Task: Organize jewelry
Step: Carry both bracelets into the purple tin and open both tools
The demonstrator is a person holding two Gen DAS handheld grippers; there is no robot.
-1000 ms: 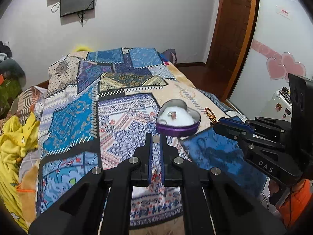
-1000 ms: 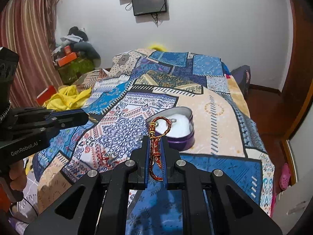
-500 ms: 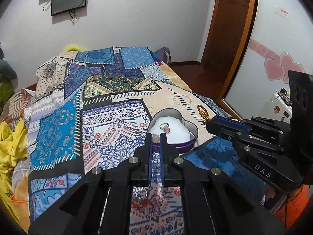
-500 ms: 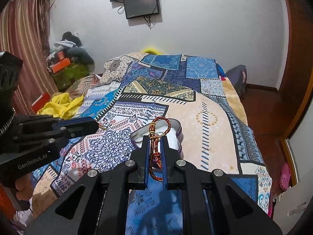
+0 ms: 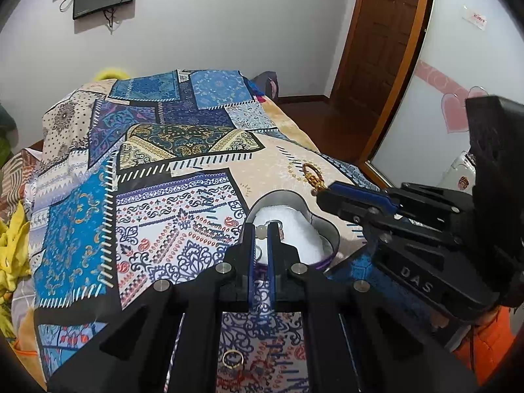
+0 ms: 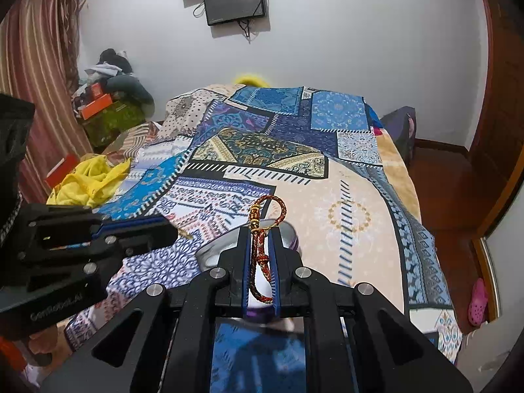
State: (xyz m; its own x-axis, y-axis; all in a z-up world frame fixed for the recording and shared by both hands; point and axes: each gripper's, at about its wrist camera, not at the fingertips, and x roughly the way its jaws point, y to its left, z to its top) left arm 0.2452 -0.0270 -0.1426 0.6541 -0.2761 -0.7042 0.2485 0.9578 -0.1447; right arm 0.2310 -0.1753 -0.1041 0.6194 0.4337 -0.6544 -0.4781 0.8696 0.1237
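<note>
A heart-shaped jewelry box (image 5: 322,229) with a purple band and a white cushion sits on the patterned bedspread. A ring lies on the cushion (image 5: 294,232). My left gripper (image 5: 261,229) is shut on a small pale pearl earring (image 5: 261,228), right over the box's near rim. My right gripper (image 6: 261,234) is shut on a red and gold braided cord bracelet (image 6: 260,229), held just above the box (image 6: 213,250). In the left wrist view the bracelet's loop (image 5: 311,173) sticks out from the right gripper's tips. A gold ring (image 5: 232,358) lies on the bedspread under the left gripper.
The patchwork bedspread (image 5: 157,177) covers the whole bed. Yellow cloth (image 6: 88,181) lies at the bed's left side. A wooden door (image 5: 383,49) and bare floor are to the right. A screen (image 6: 234,1) hangs on the far wall.
Both grippers have moved forward and down toward the heart box. The left gripper's tips are now over its rim, and the right gripper with the bracelet is just above it.
</note>
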